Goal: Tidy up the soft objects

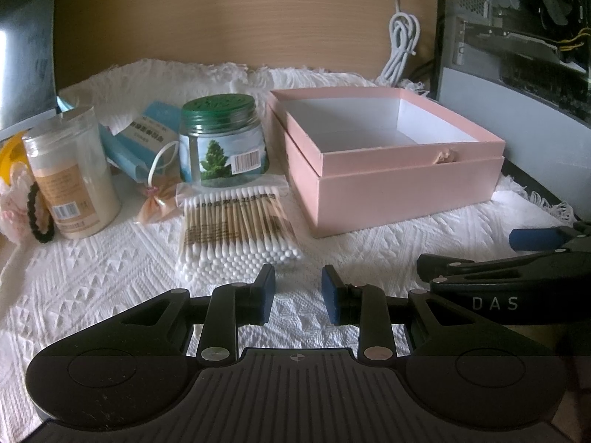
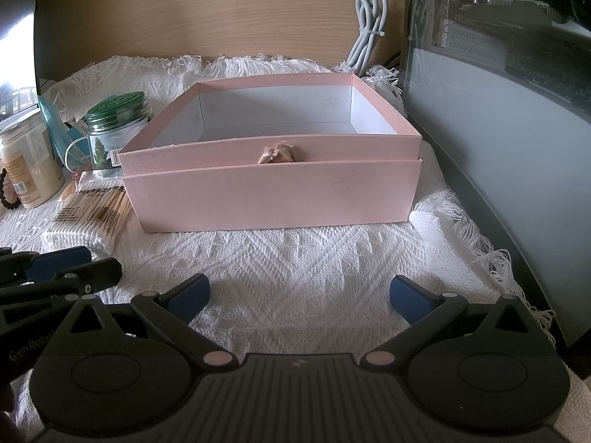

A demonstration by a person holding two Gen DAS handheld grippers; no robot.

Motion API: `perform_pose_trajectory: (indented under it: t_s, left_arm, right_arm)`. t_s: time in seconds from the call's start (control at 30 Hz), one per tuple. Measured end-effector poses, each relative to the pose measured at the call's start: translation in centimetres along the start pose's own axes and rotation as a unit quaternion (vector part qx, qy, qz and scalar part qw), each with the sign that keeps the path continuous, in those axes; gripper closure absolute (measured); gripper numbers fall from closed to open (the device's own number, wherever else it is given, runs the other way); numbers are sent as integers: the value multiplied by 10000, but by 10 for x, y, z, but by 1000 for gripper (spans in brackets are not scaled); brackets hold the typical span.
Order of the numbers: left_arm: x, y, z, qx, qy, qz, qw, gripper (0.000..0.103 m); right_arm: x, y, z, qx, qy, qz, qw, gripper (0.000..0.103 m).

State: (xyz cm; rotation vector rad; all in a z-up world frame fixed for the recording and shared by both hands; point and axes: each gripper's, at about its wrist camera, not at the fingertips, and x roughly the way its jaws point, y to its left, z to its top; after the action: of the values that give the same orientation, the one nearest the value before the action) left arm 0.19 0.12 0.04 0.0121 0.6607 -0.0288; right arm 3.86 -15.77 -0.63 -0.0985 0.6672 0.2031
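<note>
You are holding both grippers low over the cloth (image 2: 295,258), left gripper (image 1: 298,291) half spread and empty, right gripper (image 2: 299,295) spread wide and empty. The swab pack (image 1: 236,229) is lying just beyond the left jaws, left of the open pink box (image 2: 273,192). You are risking a slick wrapper sliding out, or snagging the cloth beneath.

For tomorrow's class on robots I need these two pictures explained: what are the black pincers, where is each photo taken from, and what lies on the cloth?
Each black tool is a hand-held gripper with a camera looking along its two blue-padded fingers. One picture comes from the left gripper, the other from the right gripper. Both are open and hold nothing, above a white woven cloth. On it stand an open pink box, seemingly empty, a pack of cotton swabs, a green-lidded jar, a tall clear jar and a black hair tie.
</note>
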Motion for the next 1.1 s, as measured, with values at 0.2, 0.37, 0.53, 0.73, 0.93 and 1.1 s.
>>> perform_pose_trajectory:
  t_s: [0.2, 0.37, 0.53, 0.73, 0.93, 1.1]
  left_arm:
    - [-4, 14, 3, -87, 155, -374, 9991, 71]
    - [-28, 77, 20, -782, 357, -482, 9951, 71]
    - [-78, 169, 38, -1072, -350, 509, 9923, 70]
    - [-102, 311, 42, -2136, -489, 1525, 9637, 71]
    - [-70, 374, 33, -2873, 105, 854, 9540, 71]
    - [-54, 379, 24, -3081, 354, 764, 9476, 71]
  right_arm:
    - [4, -4, 16, 7, 611, 166, 9980, 0]
    - [6, 1, 19, -105, 871, 85, 9961, 0]
    - [8, 4, 25, -276, 984, 174, 9946, 0]
    - [-28, 43, 36, -801, 35, 449, 9958, 0]
    - [-39, 92, 46, -1257, -311, 894, 9875, 0]
    - [-37, 103, 43, -1270, -410, 911, 9869, 0]
